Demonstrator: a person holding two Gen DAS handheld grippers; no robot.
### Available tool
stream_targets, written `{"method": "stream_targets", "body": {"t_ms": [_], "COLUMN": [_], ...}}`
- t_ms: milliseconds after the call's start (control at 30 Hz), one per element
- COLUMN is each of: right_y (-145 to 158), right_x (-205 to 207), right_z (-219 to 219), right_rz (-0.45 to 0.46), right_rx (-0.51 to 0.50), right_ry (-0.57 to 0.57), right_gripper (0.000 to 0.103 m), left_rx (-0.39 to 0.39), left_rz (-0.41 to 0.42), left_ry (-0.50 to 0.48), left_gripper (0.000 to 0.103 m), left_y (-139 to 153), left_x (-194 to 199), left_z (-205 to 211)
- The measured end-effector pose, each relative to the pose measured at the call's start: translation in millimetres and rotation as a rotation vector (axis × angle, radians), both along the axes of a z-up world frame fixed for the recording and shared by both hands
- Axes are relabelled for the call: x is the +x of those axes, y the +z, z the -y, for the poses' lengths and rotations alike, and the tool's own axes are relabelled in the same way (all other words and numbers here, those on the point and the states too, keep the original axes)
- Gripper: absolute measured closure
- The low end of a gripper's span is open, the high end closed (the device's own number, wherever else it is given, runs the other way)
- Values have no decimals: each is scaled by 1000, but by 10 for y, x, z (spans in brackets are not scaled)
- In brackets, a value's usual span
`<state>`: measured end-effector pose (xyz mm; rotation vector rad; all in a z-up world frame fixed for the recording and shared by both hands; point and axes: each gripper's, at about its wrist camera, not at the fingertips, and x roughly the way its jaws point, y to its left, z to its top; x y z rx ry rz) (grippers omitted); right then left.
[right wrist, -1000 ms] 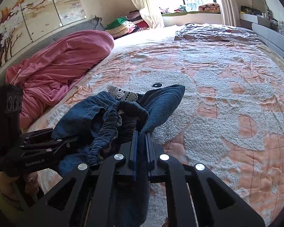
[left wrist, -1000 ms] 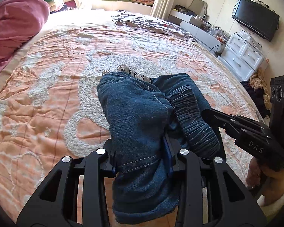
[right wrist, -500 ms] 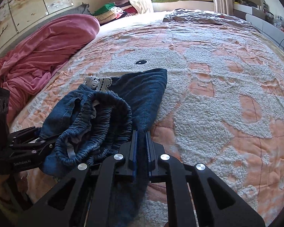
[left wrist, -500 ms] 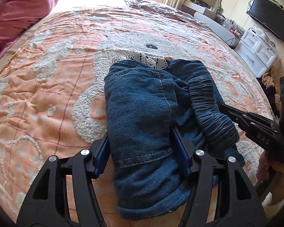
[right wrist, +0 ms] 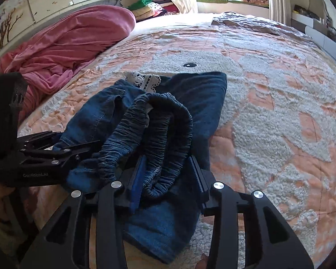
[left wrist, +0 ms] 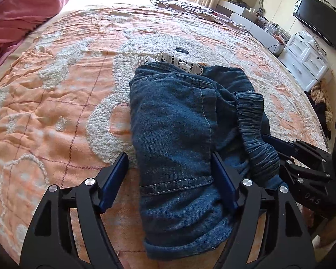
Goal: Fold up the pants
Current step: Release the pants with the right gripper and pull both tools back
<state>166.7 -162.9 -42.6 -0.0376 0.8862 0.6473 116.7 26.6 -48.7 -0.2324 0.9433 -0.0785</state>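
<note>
Dark blue denim pants (left wrist: 174,123) lie bunched in a loose fold on the orange and white bedspread (left wrist: 56,89), with white lace trim (left wrist: 174,61) showing at the far edge. My left gripper (left wrist: 169,174) straddles the near hem end; its jaws are opening, the left pad stands clear of the cloth and the right pad rests beside it. In the right wrist view the gathered elastic waistband (right wrist: 168,134) loops between the opening jaws of my right gripper (right wrist: 168,174), slack and unpinched. Each gripper shows in the other's view: right gripper (left wrist: 280,154), left gripper (right wrist: 76,141).
A pink blanket (right wrist: 67,44) is heaped along the left side of the bed. A grey patterned cover (right wrist: 246,22) lies at the far end. White drawers (left wrist: 306,62) and a wall television (left wrist: 320,29) stand past the right edge. Open bedspread stretches beyond the pants.
Both grippers came down and the pants settled onto the bed. The left jaws let go of the denim and spread wide. The right jaws, shut before, have parted around the waistband.
</note>
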Motion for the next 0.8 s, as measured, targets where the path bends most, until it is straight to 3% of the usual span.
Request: {"method": "stream_targets", "body": {"t_ms": [233, 533, 733, 800], "right_y": [-63, 68, 165, 207], "right_x": [17, -56, -119, -151], "right_z": [38, 116, 228, 257], "right_rz": [-32, 1, 16, 32], "right_rx": [28, 39, 51, 49], "right_ry": [-15, -27, -49, -60], "right_gripper": [65, 59, 48, 40], "left_rx": [-7, 4, 13, 20], "left_rz": [-5, 15, 39, 49], "left_ry": [7, -2, -7, -10], "left_gripper": [30, 23, 18, 15], "left_y": [-16, 135, 269, 326], "left_x": [7, -29, -102, -133], "left_z": [-9, 20, 58, 76]}}
